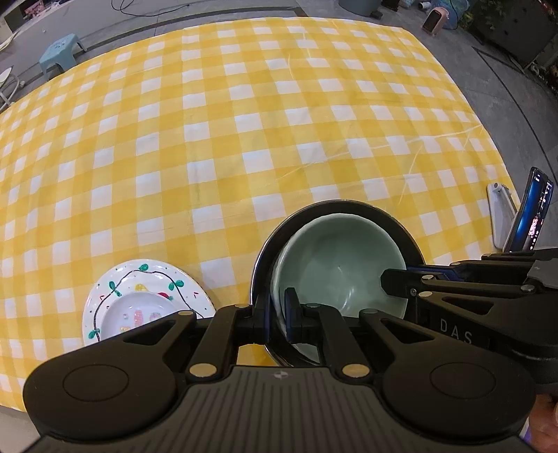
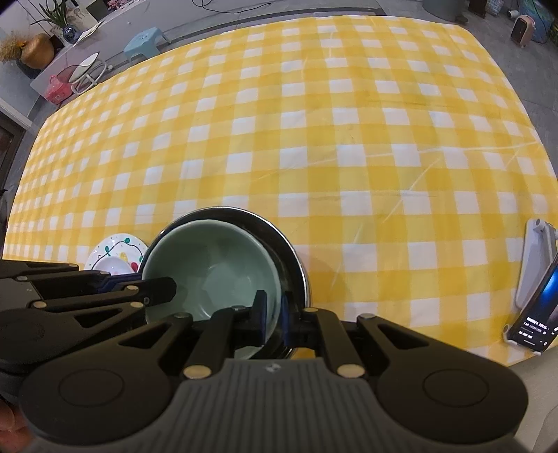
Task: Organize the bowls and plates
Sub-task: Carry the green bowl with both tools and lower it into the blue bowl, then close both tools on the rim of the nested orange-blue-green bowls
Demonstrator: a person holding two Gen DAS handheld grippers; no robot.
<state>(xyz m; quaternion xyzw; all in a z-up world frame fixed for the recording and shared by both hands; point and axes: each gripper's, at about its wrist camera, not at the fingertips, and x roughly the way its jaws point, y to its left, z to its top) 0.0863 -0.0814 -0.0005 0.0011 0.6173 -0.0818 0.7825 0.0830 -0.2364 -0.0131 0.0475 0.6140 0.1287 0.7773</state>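
A pale green bowl sits inside a larger steel bowl on the yellow checked tablecloth. My left gripper is shut on the near left rims of both bowls. My right gripper is shut on the green bowl's near right rim, with the steel bowl just outside its right finger. A small white plate lies on a larger white plate with green and red decoration to the left of the bowls; the plates also show in the right wrist view.
A phone leans on a white stand at the table's right edge, also seen in the right wrist view. The tablecloth stretches far ahead. A blue stool and a small heater stand on the floor beyond.
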